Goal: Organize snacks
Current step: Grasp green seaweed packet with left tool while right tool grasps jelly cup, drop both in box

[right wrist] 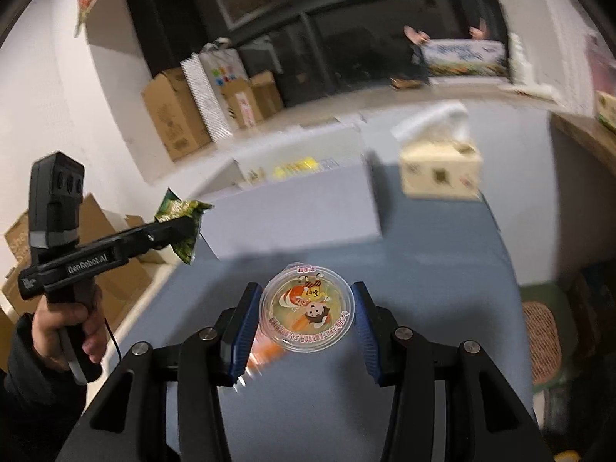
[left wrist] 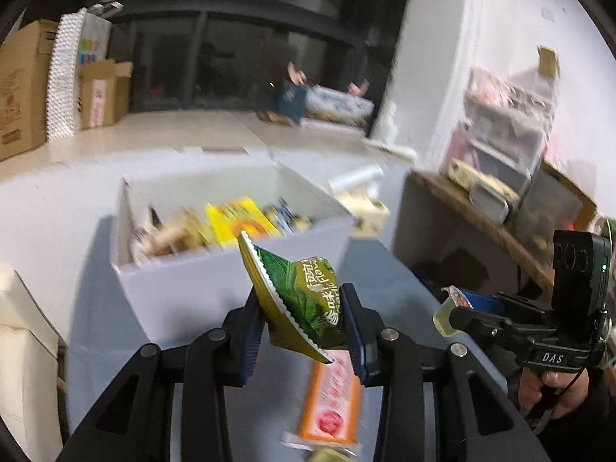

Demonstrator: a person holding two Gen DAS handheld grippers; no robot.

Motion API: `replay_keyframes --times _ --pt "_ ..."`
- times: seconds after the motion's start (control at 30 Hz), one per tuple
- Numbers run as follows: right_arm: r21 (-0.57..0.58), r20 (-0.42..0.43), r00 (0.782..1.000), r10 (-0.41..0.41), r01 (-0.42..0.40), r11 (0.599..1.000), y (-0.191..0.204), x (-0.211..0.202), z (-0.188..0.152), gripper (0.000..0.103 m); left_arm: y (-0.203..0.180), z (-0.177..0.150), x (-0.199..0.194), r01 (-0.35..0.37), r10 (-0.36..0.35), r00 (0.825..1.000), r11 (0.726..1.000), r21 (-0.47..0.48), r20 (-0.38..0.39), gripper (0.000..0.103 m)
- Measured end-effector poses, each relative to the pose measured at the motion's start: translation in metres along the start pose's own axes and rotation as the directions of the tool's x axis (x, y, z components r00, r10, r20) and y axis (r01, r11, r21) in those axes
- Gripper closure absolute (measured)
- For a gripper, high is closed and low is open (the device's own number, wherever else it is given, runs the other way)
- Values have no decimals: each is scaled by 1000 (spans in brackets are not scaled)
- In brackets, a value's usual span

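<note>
Here your left tongs [left wrist: 304,323] clamp a green snack packet [left wrist: 300,296] above the counter [left wrist: 385,269], near the white box [left wrist: 231,292]; your right tongs [right wrist: 306,319] grip a jelly cup [right wrist: 307,310].

White walls [right wrist: 46,88] frame dark windows [left wrist: 215,61] at top centre; cardboard boxes [left wrist: 23,84] stand at upper left on a pale floor [left wrist: 161,131], a cluttered wooden shelf [left wrist: 481,223] at right.
</note>
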State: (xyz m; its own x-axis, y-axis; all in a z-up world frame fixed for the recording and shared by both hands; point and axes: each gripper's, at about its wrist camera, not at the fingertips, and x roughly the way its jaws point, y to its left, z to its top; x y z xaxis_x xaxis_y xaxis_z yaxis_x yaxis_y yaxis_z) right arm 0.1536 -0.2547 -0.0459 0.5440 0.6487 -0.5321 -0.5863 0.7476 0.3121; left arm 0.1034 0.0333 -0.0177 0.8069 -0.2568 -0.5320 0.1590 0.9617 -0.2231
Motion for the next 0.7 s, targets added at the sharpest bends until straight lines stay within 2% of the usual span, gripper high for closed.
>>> replay_keyframes --times 0.13,0.23,0.4,0.5,0.53,0.57,0.6,0.63,0.7 --pt "-29 43 999 20 -19 999 14 27 54 52 29 46 6 -43 43 998 999 -2 50 61" --pt "-28 47 999 15 -13 1000 16 57 97 52 50 76 20 -74 74 996 997 -8 51 61" --pt "-12 2 998 -61 61 998 3 119 160 52 73 111 63 -114 114 993 993 3 10 61" --pt "21 -19 997 -79 79 997 -11 145 181 52 83 122 83 -137 137 990 990 18 -18 58" --pt "27 -25 997 -74 75 997 -14 151 185 51 87 125 94 -139 140 988 990 20 -60 52" --pt "32 -35 997 -74 75 997 -17 159 190 48 91 126 104 -167 168 981 986 15 -99 28" --pt "39 -41 993 -107 109 993 -20 165 193 18 97 127 111 -206 204 971 979 3 -125 13" --pt "41 -35 990 -134 136 990 -22 167 195 0 103 126 112 -210 206 971 978 -16 -121 0" --pt "41 -6 990 -142 142 989 -24 165 196 0 108 121 107 -175 170 980 983 -46 -107 0"
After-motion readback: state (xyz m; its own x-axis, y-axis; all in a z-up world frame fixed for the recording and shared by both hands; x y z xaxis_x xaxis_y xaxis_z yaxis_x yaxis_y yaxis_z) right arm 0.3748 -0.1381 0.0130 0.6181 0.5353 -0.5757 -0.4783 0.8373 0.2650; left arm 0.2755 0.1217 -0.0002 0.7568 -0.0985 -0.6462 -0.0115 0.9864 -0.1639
